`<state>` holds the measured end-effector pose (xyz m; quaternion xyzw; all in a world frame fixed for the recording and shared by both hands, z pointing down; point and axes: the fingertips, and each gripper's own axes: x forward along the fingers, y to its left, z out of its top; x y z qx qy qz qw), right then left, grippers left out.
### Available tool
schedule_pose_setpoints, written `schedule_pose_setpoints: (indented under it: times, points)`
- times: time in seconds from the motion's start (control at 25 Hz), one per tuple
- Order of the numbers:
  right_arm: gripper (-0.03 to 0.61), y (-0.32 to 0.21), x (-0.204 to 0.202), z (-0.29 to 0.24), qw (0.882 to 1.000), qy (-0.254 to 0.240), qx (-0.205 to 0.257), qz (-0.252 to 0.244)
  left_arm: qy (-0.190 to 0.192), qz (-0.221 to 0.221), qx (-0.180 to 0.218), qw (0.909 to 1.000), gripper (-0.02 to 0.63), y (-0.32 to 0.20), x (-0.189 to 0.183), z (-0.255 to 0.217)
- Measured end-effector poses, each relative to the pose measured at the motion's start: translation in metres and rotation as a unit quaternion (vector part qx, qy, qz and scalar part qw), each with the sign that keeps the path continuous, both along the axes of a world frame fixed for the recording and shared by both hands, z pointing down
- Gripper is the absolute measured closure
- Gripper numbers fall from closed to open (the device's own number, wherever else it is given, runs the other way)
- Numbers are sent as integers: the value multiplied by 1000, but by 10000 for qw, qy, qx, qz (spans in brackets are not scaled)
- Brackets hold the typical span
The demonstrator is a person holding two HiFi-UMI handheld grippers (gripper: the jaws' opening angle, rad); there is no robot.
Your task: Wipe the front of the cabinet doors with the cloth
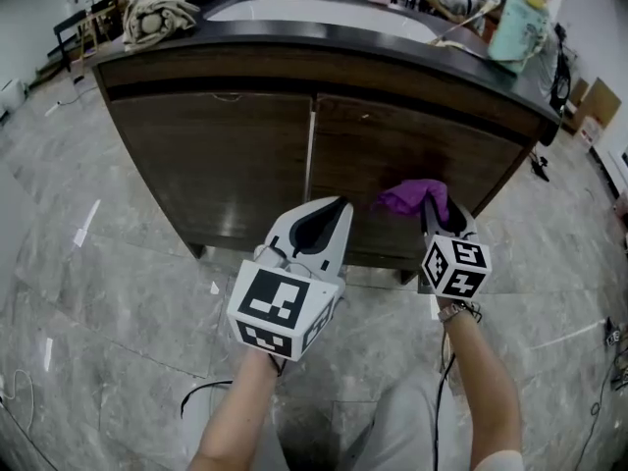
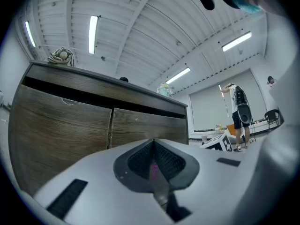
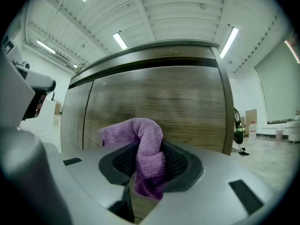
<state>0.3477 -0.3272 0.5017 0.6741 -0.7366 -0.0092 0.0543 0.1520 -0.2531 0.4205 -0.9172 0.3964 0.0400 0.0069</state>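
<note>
The right claw [image 3: 151, 168] pinches a crumpled purple terry cloth [image 3: 145, 144]. The cloth bulges from the claw's tips just in front of the right-hand door [image 1: 412, 150] of the dark brown wooden cabinet [image 1: 226, 155]; I cannot tell whether it touches the wood. The left claw [image 1: 337, 207] is pressed together and points at the cabinet's lower part, near the seam between the two doors. On the cabinet's dark worktop [image 1: 324, 35], a pale teal lidded container [image 1: 517, 23] stands at the right end and a beige bundled rag [image 1: 155, 16] lies at the left end.
</note>
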Motion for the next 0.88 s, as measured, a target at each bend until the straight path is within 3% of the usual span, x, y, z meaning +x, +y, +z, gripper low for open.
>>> schedule_pose_setpoints:
  times: [0.28, 0.48, 0.6, 0.72, 0.88]
  points:
    - [446, 12, 71, 10, 9969, -499, -95, 598, -85, -39, 43, 9999, 607, -2, -7, 2]
    - [446, 21, 113, 19, 9931, -299, -154, 1120, -28, -152, -10, 9999, 607, -6, -20, 2]
    - [446, 30, 126, 24, 9845, -703, -148, 1598, -14, -193, -32, 9998, 607, -8, -24, 4]
    - [446, 36, 96, 24, 9849, -991, -67, 1420, 24, -249, -71, 9997, 607, -12, -29, 5]
    - [446, 33, -12, 11, 9987, -481, 175, 36, 133, -382, -128, 9991, 607, -19, -40, 7]
